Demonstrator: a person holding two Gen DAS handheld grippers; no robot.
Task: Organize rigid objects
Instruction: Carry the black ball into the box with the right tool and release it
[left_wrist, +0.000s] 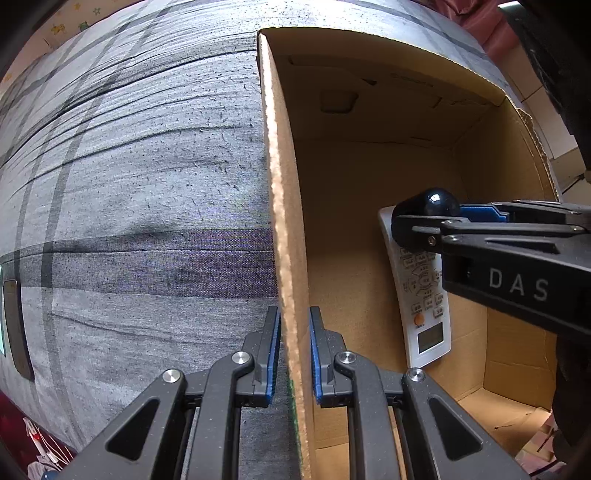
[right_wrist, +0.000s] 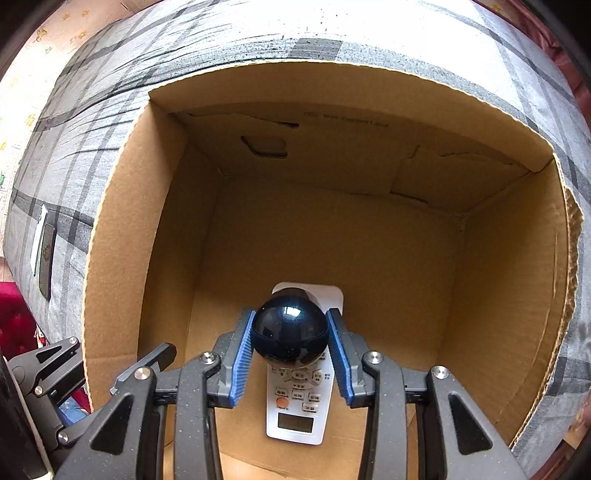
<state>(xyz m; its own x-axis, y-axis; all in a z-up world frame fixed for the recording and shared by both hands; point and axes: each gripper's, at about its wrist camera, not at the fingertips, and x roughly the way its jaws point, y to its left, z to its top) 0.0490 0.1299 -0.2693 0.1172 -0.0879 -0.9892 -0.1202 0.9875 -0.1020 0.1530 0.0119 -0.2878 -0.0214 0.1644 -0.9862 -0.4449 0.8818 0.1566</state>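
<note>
Hanging over the white remote (right_wrist: 300, 398) inside the cardboard box (right_wrist: 122, 236), the right gripper (right_wrist: 290, 334) clamps a glossy dark rounded object (right_wrist: 290, 328); released from here, it could roll or strike the remote. Only the left wrist view shows the left gripper (left_wrist: 294, 354) pinching the box wall.

I find a bed (right_wrist: 229, 40) covered in grey plaid cloth, on which an open cardboard box (right_wrist: 122, 206) stands directly, with a flat dark phone-like slab (right_wrist: 46, 254) lying on the cloth well apart to the box's left, near the bed's edge.
</note>
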